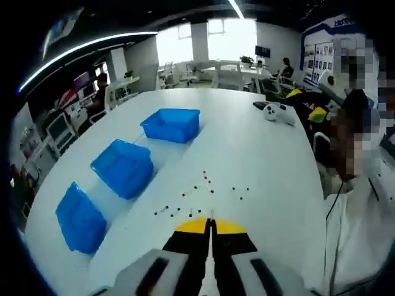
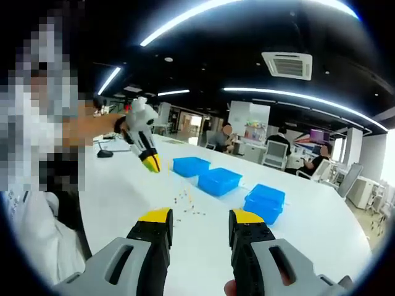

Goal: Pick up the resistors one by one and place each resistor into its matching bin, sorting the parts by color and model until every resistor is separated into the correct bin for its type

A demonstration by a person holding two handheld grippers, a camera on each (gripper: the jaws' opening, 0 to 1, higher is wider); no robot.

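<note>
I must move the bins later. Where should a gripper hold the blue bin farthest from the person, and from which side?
Grip the rim of the far blue bin on its wall facing the resistors, coming from above. It stands upright with its mouth open, so one jaw can go inside and one outside.

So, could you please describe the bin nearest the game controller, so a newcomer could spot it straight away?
On the white table, three blue bins sit in a row beside the scattered resistors. It is the end bin, farthest from the left gripper; it sits upright with its open top showing.
</note>
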